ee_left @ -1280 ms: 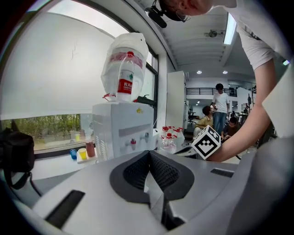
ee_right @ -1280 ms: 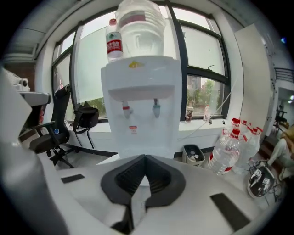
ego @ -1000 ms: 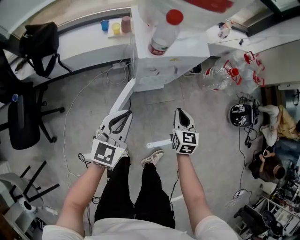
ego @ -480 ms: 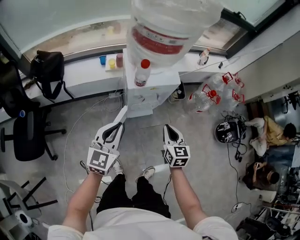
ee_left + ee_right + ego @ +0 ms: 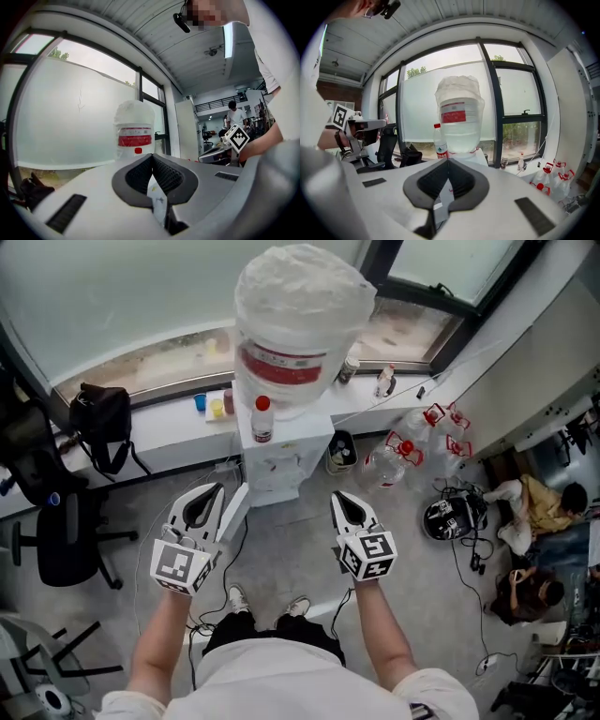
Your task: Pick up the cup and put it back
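Cup: a blue cup and a yellow cup stand side by side on the table under the window. Which of them the task means cannot be told.
Cup's place: the table's end next to the dispenser, near the edge by the window; both cups are upright and untouched.
Near the cups: a small bottle stands on top of the dispenser beside the big jug.
Left tool: jaws together with nothing between them, as the left gripper view shows. It is held over the floor in front of the dispenser, well apart from the cups.
Right tool: jaws together and empty, level with the left one and farther from the cups.
Done so far: by the look of it, nothing. No cup is lifted or gripped.
Left to do: likely the whole task. One tool must go to the table, open, close on a cup, raise it, set it back in its spot and let go.
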`<state>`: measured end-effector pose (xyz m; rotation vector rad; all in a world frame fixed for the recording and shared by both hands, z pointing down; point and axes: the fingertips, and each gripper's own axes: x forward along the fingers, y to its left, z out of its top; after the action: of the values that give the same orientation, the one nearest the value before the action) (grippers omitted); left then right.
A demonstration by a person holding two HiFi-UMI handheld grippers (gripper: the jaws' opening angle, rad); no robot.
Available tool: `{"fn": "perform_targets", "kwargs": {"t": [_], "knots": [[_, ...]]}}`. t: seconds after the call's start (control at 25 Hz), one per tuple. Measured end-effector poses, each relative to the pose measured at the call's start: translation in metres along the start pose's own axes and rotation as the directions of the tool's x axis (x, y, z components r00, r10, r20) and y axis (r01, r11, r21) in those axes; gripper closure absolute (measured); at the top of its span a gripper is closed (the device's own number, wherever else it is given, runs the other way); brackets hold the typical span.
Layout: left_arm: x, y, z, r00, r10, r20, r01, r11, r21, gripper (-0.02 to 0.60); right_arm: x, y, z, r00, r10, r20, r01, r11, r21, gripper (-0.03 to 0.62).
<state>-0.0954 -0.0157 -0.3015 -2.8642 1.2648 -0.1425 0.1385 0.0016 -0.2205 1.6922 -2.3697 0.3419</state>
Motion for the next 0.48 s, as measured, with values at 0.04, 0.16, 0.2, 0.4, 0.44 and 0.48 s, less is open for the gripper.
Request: {"fn": "perform_targets", "kwargs": {"t": [0.04, 0.16, 0.2, 0.4, 0.44, 0.48], "knots": [[-0.001, 0.001, 0.010, 1.000, 0.001, 0.017, -0.001, 1.000, 0.001, 0.558, -0.004, 0.000, 0.010, 1.000, 0.009, 0.014, -0.009, 1.000, -0.003, 0.574], [-0.009, 0.001, 0.038, 0.998, 0.006, 0.068, -0.006, 1.000, 0.000, 0.558, -0.019, 0.004, 0.038, 0.998, 0.035, 0.060, -0.034, 0.999, -0.021, 0.574], [-0.012, 0.002, 0.046, 0.996, 0.011, 0.083, -0.011, 1.000, 0.007, 0.559, -0.024, 0.005, 0.047, 0.996, 0.045, 0.078, -0.044, 0.999, -0.022, 0.574], [-0.025, 0.007, 0.073, 0.989, 0.033, 0.142, -0.037, 0.999, 0.027, 0.560, -0.048, 0.005, 0.081, 0.986, 0.068, 0.152, -0.064, 0.997, -0.030, 0.573], [-0.028, 0.007, 0.077, 0.988, 0.034, 0.150, -0.039, 0.999, 0.025, 0.558, -0.053, 0.004, 0.087, 0.984, 0.067, 0.163, -0.063, 0.998, -0.029, 0.574], [-0.031, 0.007, 0.081, 0.987, 0.036, 0.159, -0.040, 0.999, 0.023, 0.558, -0.059, 0.003, 0.093, 0.983, 0.063, 0.174, -0.058, 0.998, -0.031, 0.574]]}}
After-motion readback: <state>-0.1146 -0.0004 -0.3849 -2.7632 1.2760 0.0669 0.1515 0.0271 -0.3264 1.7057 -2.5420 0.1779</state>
